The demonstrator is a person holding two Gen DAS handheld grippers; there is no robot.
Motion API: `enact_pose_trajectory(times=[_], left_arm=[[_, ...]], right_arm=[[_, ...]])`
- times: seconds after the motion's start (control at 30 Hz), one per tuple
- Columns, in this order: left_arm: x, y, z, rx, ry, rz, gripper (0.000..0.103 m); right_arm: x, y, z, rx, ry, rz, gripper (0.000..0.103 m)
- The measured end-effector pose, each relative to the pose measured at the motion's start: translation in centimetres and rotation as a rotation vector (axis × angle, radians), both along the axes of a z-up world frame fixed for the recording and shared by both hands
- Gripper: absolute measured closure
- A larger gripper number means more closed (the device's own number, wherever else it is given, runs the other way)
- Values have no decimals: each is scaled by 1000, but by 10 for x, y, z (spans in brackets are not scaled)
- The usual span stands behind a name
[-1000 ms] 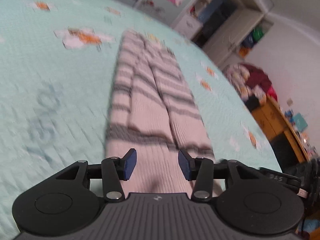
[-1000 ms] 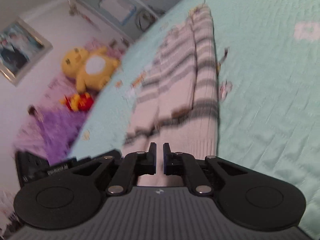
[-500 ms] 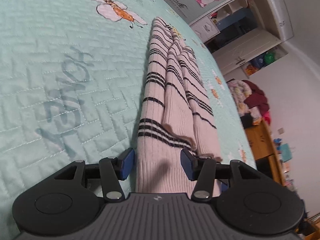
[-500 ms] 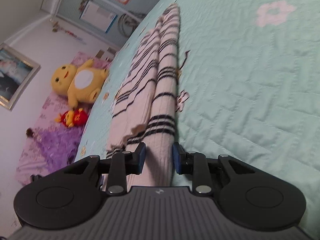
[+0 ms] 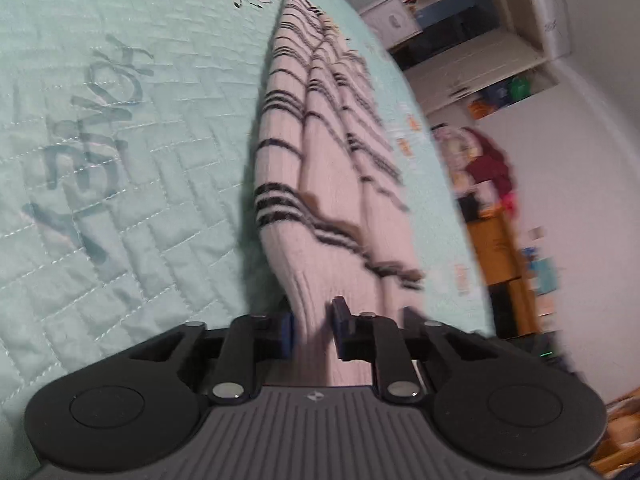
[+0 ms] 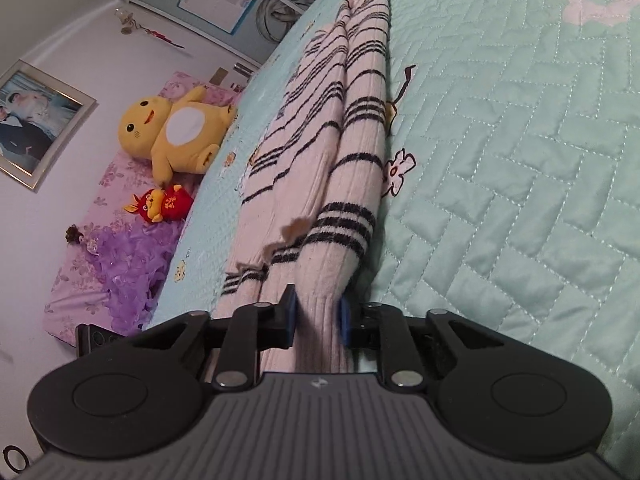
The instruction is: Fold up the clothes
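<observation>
Bedroom | striped sweater point(image 5: 320, 168) lies on the quilted bed point(image 5: 120, 160), long axis running straight away from both grippers | left gripper point(image 5: 313, 330) and right gripper point(image 6: 316, 320), jaws just closing, each pinch 1 near-hem corner | neither hand nearer.

Left tongs point(image 5: 313, 334) clamped on striped sweater point(image 5: 320, 184) hem

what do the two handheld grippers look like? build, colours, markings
Both match: the left gripper and right gripper have matte black linkage arms with silver pivot pins, blue pads on the fingers, two round black discs flanking a grey ribbed body, and a small pale logo. No hands, sleeves or cables show.
</observation>
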State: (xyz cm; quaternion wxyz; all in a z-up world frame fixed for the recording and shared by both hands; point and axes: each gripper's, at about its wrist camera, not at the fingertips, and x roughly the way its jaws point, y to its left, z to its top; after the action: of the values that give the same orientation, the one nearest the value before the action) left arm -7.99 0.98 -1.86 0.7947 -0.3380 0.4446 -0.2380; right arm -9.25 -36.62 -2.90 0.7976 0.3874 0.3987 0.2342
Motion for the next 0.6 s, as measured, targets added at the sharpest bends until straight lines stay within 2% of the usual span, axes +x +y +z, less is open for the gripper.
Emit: enact_pose_trajectory(times=[0.03, 0.1, 0.2, 0.3, 0.4, 0.47, 0.6], left_arm=[[0, 0, 1, 10, 1, 15, 93], [1, 0, 7, 73, -5, 36, 94], [-1, -5, 37, 226, -75, 35, 95], [-4, -10, 53, 278, -122, -14, 95], [-1, -28, 31, 390, -87, -48, 94], [-4, -21, 21, 349, -83, -5, 91], [-7, -14, 25, 335, -94, -21, 89]], right_arm=[[0, 0, 1, -4, 8, -6, 87], [-2, 2, 4, -45, 16, -21, 89], [-9, 11, 25, -199, -4, -33, 90], [-16, 21, 51, -336, -55, -17, 91], [-13, 26, 43, -380, -38, 0, 92], [-11, 26, 26, -365, -16, -16, 92], [-18, 16, 23, -289, -25, -39, 91]])
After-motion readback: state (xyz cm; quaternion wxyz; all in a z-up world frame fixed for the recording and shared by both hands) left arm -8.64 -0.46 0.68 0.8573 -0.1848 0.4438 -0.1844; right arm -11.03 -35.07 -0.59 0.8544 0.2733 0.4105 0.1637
